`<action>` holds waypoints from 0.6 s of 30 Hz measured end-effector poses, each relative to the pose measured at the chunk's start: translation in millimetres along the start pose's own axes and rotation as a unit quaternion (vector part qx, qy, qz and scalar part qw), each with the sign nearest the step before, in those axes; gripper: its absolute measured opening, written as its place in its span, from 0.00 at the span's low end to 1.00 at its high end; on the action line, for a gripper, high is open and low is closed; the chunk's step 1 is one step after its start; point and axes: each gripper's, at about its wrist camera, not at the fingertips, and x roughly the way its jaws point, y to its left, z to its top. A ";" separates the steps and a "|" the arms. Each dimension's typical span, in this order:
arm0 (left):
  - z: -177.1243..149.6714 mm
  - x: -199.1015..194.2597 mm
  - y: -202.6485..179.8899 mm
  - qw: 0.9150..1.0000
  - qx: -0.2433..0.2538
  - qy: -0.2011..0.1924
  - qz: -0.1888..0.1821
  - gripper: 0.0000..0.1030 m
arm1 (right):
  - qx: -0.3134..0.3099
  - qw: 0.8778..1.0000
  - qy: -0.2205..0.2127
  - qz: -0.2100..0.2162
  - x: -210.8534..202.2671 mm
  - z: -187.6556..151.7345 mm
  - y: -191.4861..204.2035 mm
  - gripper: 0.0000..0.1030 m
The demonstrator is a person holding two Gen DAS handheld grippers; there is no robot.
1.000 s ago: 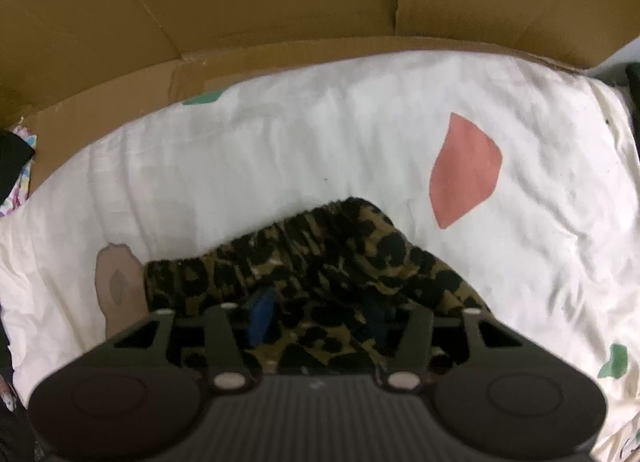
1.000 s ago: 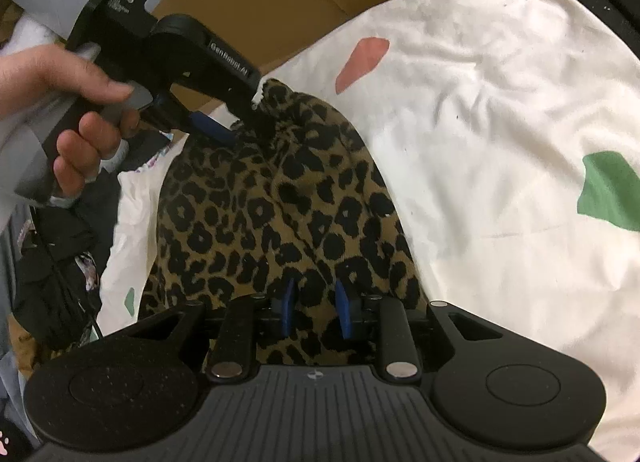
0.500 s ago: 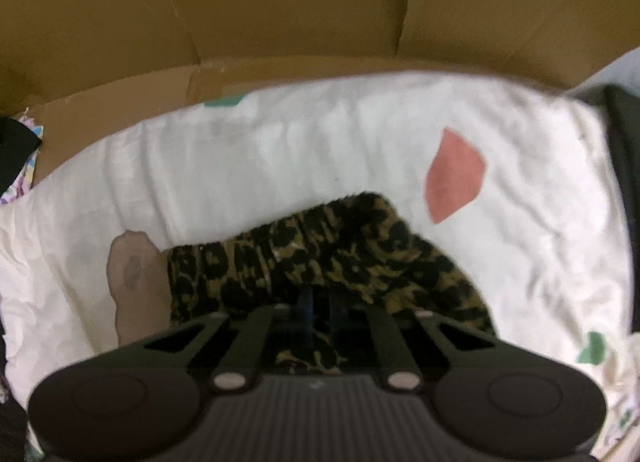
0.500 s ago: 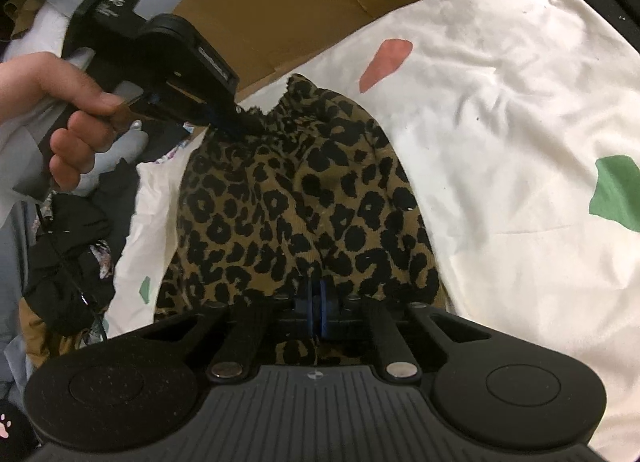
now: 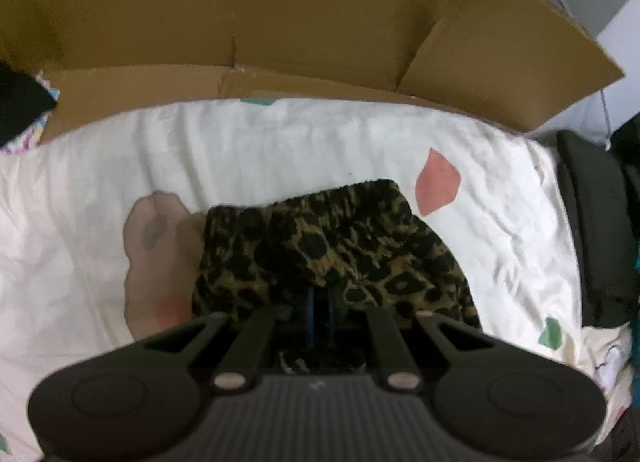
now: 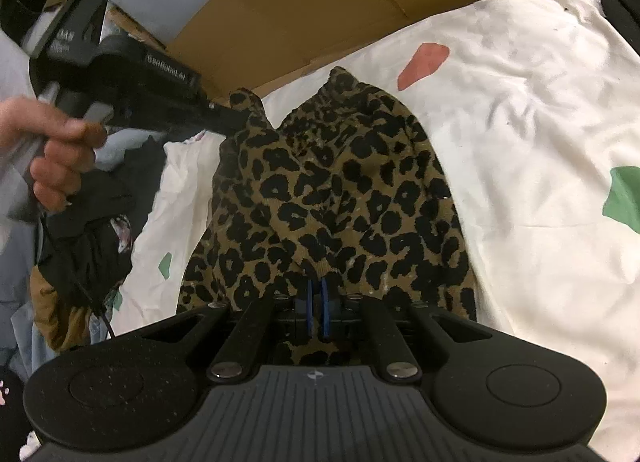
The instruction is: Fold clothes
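A leopard-print garment (image 6: 340, 197) lies bunched on a cream sheet (image 6: 532, 133) with coloured patches, a brown cardboard box (image 5: 280, 21) standing behind it. The left gripper (image 5: 320, 312) has just been closing, and its blue pads now pinch a fold of the garment near one corner of the far gathered edge; in the right wrist view a hand (image 6: 52, 153) holds that tool, with the cloth pulled up into a peak at its tip. The right gripper (image 6: 316, 306) has also just been closing, and its jaws are nearly together on the near edge of the same garment. Both ends look gripped, so the step in hand is likely a lift (or a stretch) before a fold. The next move probably calls for raising both ends evenly, keeping the cloth taut, then laying one end over the other on the sheet.
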 end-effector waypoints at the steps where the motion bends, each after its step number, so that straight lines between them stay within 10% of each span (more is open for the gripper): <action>1: -4.0 1.5 2.9 1.000 0.000 -0.003 -0.002 0.07 | -0.001 1.000 0.001 0.000 -0.7 -0.5 0.9 0.04; 13: -26.2 3.5 28.7 0.999 -0.041 -0.024 -0.026 0.04 | 0.009 0.999 -0.043 -0.016 -18.3 26.2 -6.6 0.21; 18: -9.2 -8.6 5.2 0.999 -0.017 -0.040 -0.032 0.33 | 0.036 0.997 -0.052 -0.036 -12.4 37.6 -14.6 0.21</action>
